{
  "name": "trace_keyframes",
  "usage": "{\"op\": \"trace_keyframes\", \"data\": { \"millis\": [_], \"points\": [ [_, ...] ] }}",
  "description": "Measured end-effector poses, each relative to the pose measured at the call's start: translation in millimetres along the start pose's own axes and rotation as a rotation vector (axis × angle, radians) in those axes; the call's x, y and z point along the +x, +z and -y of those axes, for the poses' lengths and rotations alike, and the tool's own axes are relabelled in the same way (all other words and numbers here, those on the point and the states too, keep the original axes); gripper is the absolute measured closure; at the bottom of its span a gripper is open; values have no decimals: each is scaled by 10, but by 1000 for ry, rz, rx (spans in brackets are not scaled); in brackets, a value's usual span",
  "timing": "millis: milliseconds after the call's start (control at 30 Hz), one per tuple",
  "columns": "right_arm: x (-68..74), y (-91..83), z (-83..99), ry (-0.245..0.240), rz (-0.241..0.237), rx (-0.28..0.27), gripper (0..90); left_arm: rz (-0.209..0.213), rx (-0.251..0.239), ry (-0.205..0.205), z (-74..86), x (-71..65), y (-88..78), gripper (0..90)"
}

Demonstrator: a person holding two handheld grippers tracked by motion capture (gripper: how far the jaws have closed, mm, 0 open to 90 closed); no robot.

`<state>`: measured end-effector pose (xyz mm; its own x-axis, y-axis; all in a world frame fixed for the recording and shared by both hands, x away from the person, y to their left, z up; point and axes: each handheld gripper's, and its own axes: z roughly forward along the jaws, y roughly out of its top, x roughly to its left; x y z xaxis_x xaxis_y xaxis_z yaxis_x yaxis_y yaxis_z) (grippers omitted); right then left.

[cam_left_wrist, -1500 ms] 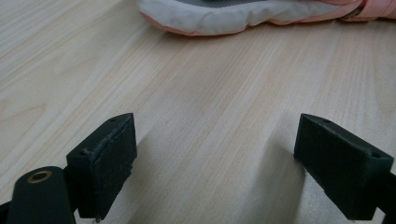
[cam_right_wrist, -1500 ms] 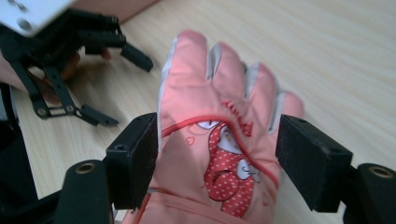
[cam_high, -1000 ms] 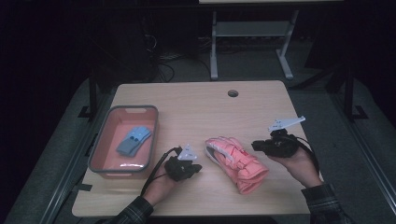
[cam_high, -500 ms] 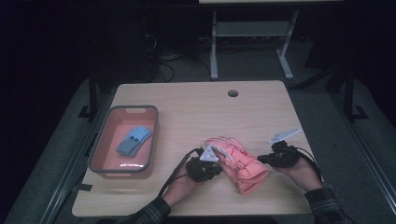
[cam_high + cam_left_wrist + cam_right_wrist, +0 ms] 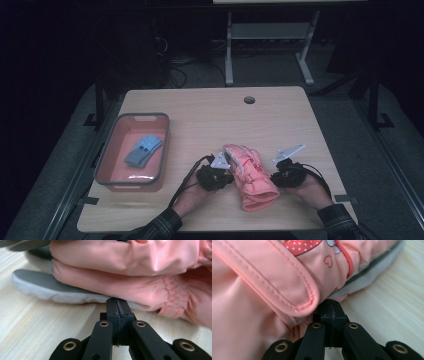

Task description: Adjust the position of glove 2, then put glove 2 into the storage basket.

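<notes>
Dark surroundings are framing a pale wooden tabletop (image 5: 210, 120), and a pair of pink gloves (image 5: 250, 175) is lying stacked on its near half, right of the middle, cuffs pointing towards the person. In the left gripper view the grey, textured palm side of the lower glove is resting flat on the wood under the pink fabric. In the right gripper view a pink strap, a red dotted patch and a small heart outline are showing on the upper glove.

On the gloves' left side, the left gripper (image 5: 226, 176) is pressing its tip against the lower edge of the stack, and its fingers (image 5: 113, 308) are lying pressed together with nothing between them. On the gloves' right side, the right gripper (image 5: 274, 179) is meeting the stack near the cuff; its fingers (image 5: 327, 308) are likewise pressed together and empty, with the tip tucked just under the strap's edge.

Farther left, near the tabletop's left edge, a pink tray with a grey rim (image 5: 112, 172) is holding a folded blue cloth item (image 5: 142, 151). Towards the far edge, a small round hole (image 5: 249, 100) is sitting in the wood.
</notes>
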<state>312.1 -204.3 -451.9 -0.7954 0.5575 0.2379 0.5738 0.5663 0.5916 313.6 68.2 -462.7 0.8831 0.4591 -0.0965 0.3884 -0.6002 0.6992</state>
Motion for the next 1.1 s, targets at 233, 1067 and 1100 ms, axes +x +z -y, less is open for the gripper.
{"op": "trace_keyframes", "data": {
  "millis": [233, 1067, 1100],
  "points": [
    [124, 85, -49, -25, -43, -8, 898, -18, -4, -36, 28, 124, -71, 893],
    [539, 228, -218, -106, -80, -36, 899, -76, 1, -101, -43, 458, -194, 892],
    [521, 176, -204, -90, -72, -42, 899, -79, -1, -107, -49, 461, -216, 890]
  ]
}}
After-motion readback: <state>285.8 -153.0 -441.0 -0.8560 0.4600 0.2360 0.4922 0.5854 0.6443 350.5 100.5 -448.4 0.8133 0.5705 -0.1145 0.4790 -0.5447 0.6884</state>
